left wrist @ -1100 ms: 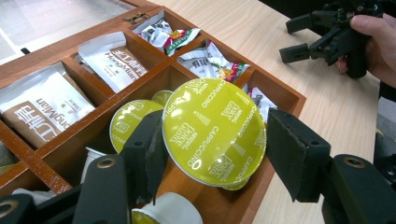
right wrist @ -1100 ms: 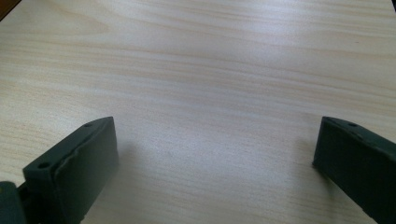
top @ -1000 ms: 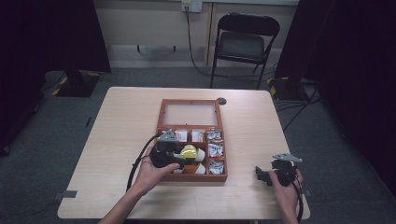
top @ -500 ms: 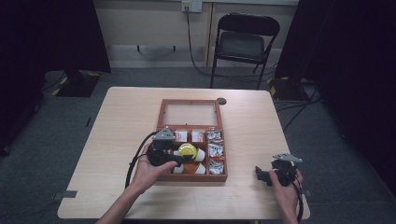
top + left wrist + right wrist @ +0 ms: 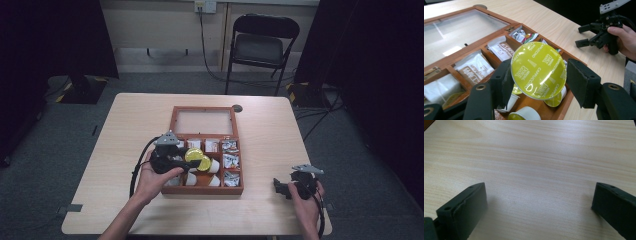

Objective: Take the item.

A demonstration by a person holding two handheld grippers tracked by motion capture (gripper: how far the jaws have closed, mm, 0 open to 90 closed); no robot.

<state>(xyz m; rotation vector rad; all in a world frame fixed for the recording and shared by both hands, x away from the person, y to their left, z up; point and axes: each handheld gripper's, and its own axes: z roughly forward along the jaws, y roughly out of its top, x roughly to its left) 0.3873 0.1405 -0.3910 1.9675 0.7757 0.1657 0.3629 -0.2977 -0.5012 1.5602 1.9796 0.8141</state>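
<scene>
With the left gripper (image 5: 537, 82) clamped on the yellow-lidded capsule (image 5: 537, 70) just above the wooden box (image 5: 200, 189), and the right gripper (image 5: 536, 205) wide open and empty over the surface (image 5: 536, 150), it should lift straight, clearing the dividers below.

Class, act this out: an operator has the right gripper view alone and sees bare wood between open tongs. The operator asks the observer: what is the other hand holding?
Observer: The left tongs are shut on a yellow-lidded capsule printed Cappuccino.
Operator: Where is it?
Observer: Over a wooden box holding sachets, its glass lid open flat.
Operator: And my tongs?
Observer: The right tongs are near the front right corner of the table, apart from the box.
</scene>
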